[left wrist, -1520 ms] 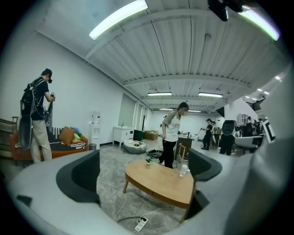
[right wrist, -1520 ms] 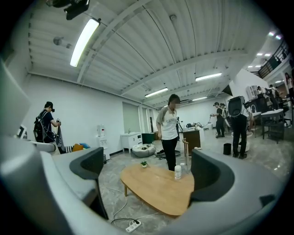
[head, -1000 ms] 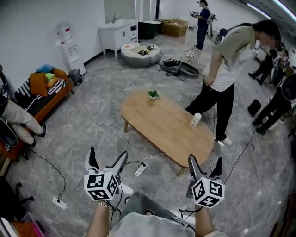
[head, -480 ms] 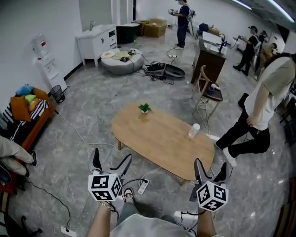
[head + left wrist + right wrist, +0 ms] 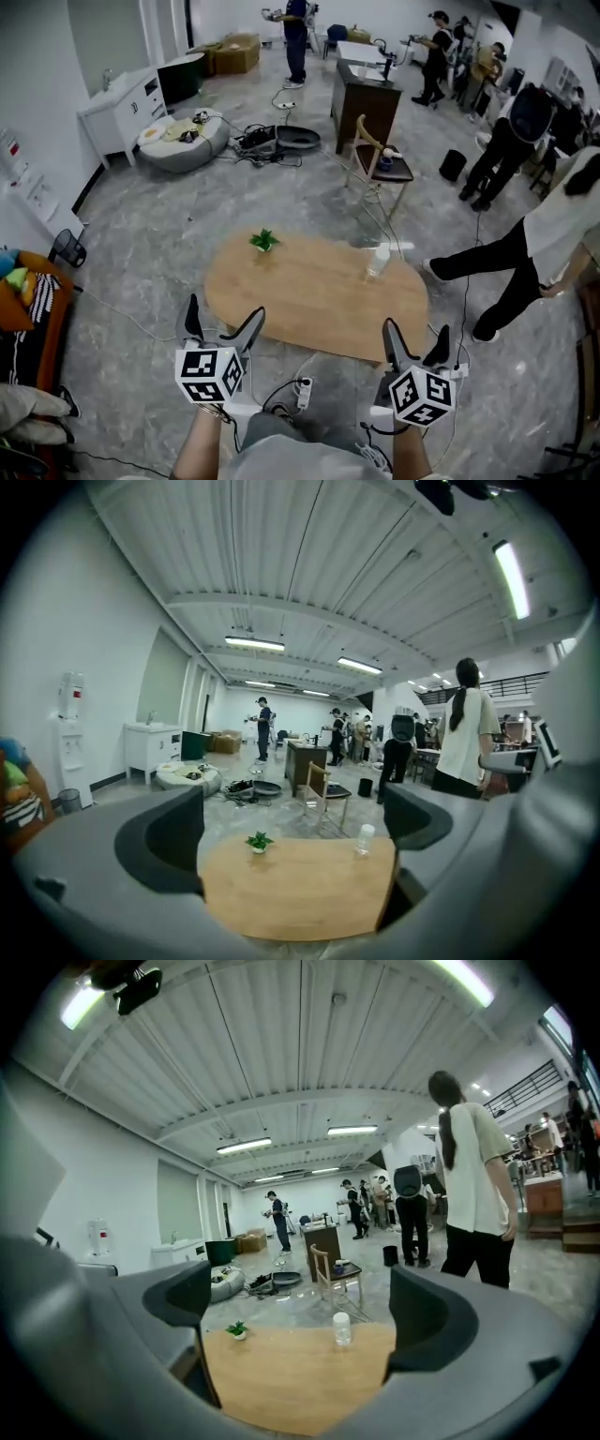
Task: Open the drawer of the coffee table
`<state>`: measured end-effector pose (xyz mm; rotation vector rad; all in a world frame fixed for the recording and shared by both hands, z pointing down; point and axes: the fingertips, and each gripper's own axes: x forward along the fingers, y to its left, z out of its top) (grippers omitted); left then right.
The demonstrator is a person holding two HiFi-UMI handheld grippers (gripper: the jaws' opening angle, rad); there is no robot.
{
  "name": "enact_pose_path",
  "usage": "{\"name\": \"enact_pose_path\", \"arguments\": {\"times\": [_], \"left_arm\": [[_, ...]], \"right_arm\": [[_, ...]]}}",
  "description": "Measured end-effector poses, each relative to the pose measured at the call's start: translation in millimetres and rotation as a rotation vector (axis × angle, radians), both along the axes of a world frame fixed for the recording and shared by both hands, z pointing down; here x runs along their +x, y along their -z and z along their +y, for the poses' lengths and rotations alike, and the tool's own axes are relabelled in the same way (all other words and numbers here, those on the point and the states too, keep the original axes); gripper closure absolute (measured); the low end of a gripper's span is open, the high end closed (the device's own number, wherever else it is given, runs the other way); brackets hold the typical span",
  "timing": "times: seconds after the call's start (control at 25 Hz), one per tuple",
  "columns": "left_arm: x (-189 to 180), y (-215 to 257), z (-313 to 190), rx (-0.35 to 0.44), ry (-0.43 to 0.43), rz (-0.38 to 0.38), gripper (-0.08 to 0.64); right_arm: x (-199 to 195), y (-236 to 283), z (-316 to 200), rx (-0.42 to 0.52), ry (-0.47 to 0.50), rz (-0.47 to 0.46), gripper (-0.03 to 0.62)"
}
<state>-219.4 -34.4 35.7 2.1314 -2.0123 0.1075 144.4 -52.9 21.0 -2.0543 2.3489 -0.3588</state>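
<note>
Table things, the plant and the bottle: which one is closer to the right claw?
The clear bottle, standing at the right end of the table, ahead of the right claw. The green plant sits further left.

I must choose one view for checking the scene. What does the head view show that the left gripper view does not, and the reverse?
Head view only: the right gripper, open, and a power strip on the floor. Left gripper view only: the ceiling lights. Both: the left gripper, jaws apart, the coffee table, its small plant and the bottle.
</note>
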Motion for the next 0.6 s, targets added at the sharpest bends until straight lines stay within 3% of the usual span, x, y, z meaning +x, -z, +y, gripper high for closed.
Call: {"name": "enact_pose_path", "arguments": {"times": [0.24,0.6], "left_arm": [[24.2,-23.6,-48.5,-0.033,-0.142,-0.003,-0.017],[77.7,-36.4,-68.2,-0.059,-0.244,0.0,-0.017]], "right_arm": [[13.9,-16.9,3.5,-0.019,-0.113,-0.007,0.005],[62.8,-44.2,14.6,-0.073,-0.208,-0.031,0.005]]}}
